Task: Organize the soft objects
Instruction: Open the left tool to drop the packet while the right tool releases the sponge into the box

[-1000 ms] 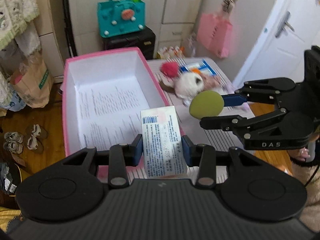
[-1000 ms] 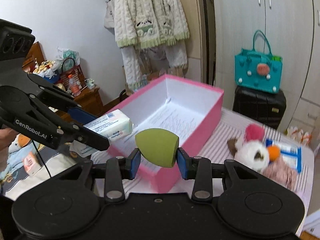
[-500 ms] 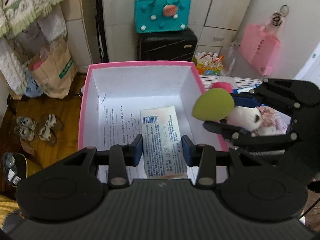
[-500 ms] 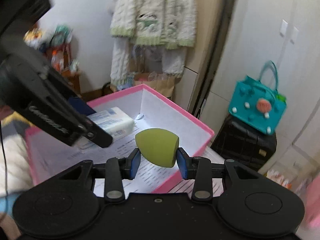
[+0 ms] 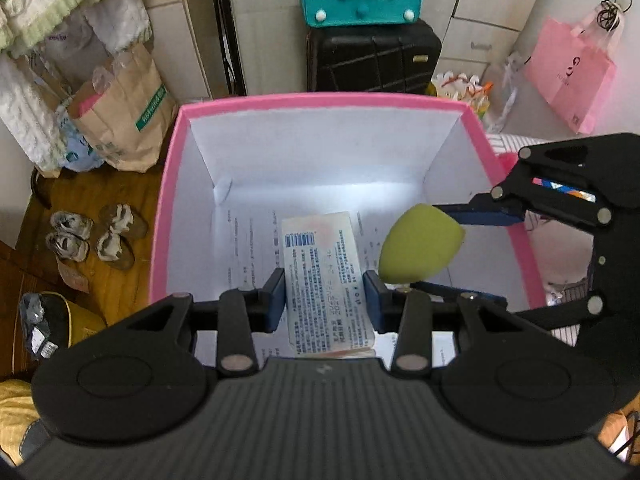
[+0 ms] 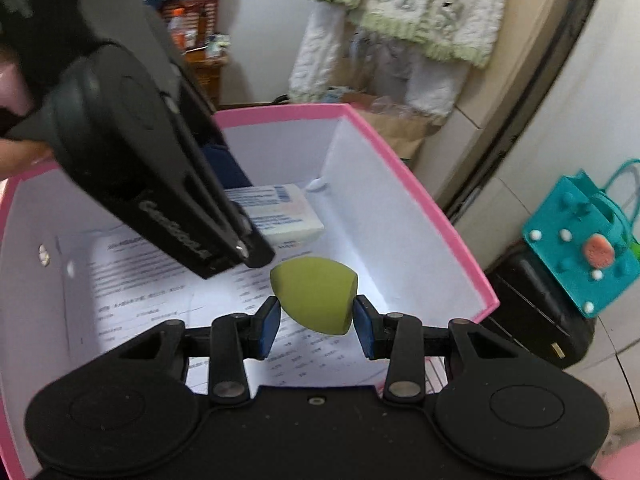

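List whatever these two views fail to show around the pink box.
- Left wrist view: the left gripper body hides the near floor of the pink cardboard box.
- Left wrist view: print on the white tissue pack is too small to read.
- Right wrist view: the left gripper covers part of the pack.
- Both views: whether the green teardrop sponge in the right gripper touches the floor is unclear.

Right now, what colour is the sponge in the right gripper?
Yellow-green. The sponge shows best in the right wrist view, clamped in the right gripper.

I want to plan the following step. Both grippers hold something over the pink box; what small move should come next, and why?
Probably lower both a little and open. The left gripper holds the tissue pack and the right gripper the green sponge, both already inside the pink box rim.
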A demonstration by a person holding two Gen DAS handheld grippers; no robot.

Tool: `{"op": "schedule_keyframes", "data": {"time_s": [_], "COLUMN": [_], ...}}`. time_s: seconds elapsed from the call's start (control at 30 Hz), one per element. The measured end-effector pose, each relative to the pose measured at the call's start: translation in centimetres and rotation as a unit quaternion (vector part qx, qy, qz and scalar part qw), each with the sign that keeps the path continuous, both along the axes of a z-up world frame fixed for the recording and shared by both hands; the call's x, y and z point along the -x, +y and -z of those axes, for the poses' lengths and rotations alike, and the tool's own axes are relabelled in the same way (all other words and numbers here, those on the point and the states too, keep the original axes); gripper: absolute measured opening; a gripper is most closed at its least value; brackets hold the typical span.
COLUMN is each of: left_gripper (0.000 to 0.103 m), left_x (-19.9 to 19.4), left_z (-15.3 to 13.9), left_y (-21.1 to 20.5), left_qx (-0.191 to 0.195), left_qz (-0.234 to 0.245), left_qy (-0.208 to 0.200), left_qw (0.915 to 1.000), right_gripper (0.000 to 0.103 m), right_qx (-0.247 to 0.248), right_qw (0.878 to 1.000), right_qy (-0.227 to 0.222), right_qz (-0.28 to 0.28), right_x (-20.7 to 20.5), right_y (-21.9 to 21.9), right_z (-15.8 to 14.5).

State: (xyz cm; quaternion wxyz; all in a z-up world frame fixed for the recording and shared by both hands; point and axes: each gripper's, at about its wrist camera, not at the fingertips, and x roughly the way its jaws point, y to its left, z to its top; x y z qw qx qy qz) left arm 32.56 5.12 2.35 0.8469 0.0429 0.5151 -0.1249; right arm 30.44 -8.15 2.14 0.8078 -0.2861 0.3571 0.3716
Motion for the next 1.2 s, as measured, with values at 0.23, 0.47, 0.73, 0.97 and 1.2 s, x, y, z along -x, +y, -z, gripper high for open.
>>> {"op": "schedule_keyframes", "data": {"time_s": [0.23,0.47,0.73,0.97,1.2], "left_gripper": [0.041,0.041,0.045,0.051,0.059], "left_x": [-1.4,-1.7,-0.5,1.7,3.9], "left_z": [1.8,1.8,0.5,-1.3,-2.6], "left_y": [0.1,0.3,0.6,0.5,0.5], "left_qx": [-0.011,-0.028,-0.027,-0.034,-0.026], "left_qz": [-0.013,-0.029,-0.020,-0.001,0.016], "left_qy": [0.023,-0.004,-0.017,-0.033,-0.032], "left_qw": [0.9996,0.9992,0.9993,0.9989,0.9990], "right_gripper": [0.044,0.050,0.057,0.058,0.058], "right_qx": [0.029,0.016,-0.055,-0.117,-0.161], "right_qw": [0.999,0.999,0.995,0.987,0.974], "right_qy": [0.021,0.047,0.078,0.084,0.100], "right_qz": [-0.004,0.002,0.038,0.078,0.120], "right_x": [-0.7,-0.9,-0.9,1.8,4.6], "right_y": [1.2,1.1,-0.2,-3.0,-5.1], "right_z": [1.0,1.6,0.0,-1.9,-3.5]}}
